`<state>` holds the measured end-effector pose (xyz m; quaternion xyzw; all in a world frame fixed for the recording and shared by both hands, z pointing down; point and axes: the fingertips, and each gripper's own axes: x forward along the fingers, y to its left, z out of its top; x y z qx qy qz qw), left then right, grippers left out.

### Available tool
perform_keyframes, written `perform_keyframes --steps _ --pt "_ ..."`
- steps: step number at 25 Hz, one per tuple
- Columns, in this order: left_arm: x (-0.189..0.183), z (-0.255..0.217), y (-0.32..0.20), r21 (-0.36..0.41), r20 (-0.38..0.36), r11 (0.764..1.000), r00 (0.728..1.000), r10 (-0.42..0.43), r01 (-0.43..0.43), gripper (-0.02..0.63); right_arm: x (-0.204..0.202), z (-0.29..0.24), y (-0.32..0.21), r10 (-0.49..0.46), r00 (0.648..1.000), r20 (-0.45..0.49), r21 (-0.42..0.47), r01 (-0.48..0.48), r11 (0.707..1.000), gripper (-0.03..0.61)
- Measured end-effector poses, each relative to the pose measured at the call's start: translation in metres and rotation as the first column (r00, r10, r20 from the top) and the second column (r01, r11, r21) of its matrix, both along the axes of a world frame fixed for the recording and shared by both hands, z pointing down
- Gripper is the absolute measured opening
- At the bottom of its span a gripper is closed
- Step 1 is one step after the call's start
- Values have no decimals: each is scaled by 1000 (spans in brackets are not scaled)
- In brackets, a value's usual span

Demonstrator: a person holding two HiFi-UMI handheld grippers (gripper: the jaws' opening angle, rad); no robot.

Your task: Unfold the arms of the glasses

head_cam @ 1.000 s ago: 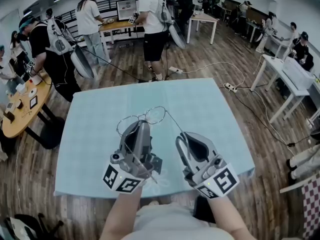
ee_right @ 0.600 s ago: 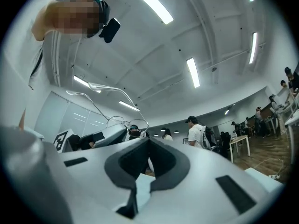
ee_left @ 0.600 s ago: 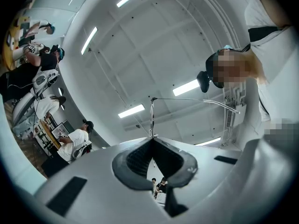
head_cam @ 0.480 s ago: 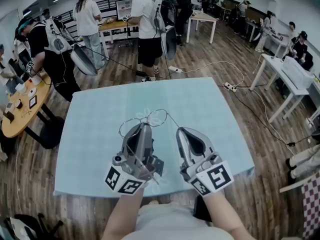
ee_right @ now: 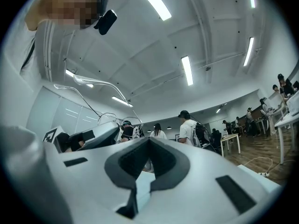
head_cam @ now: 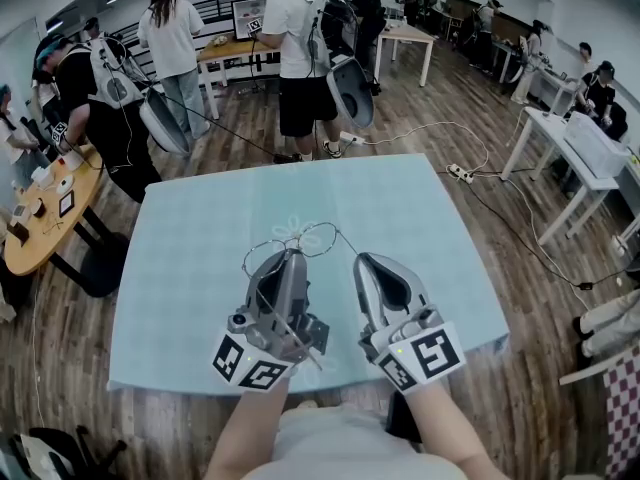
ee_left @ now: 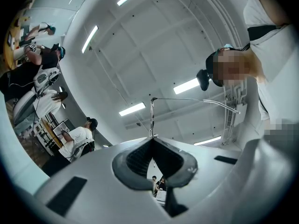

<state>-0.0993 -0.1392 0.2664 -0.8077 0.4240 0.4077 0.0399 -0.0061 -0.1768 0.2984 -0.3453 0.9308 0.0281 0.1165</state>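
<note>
Thin wire-rimmed glasses (head_cam: 312, 236) hang above the light blue table (head_cam: 200, 218). My left gripper (head_cam: 290, 253) is shut on their frame beside the lenses. In the left gripper view the wire (ee_left: 152, 115) rises out of the shut jaws (ee_left: 152, 138) and one arm bends off to the right. In the head view the other arm slants down from the right lens to the tip of my right gripper (head_cam: 360, 258), which is shut on its end. In the right gripper view the jaws (ee_right: 149, 139) are pressed together, with the lenses (ee_right: 110, 118) above the left gripper (ee_right: 88, 136).
Several people stand beyond the table's far edge, one close behind it (head_cam: 300, 48). A round wooden table (head_cam: 40, 218) is at the left, white desks (head_cam: 570, 158) at the right. Cables and a power strip (head_cam: 460, 176) lie on the wooden floor.
My right gripper has tipped up slightly and closed in at the arm's end. The left gripper and glasses have barely shifted. The person behind the table has stepped sideways.
</note>
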Motion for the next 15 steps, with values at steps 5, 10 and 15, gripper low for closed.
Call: perform_keyframes --steps 5,10,15 --pt "-1 2 -2 -5 3 1000 1000 -3 3 6 -4 4 -4 6 1000 -21 -13 -6 1000 6" --pt "2 3 -2 -4 2 1000 1000 -2 2 6 -4 6 -4 -4 1000 -31 -13 4 1000 6" --pt "6 2 -3 -5 -12 1000 1000 11 -11 6 -5 3 -2 -15 999 -38 -4 15 1000 6"
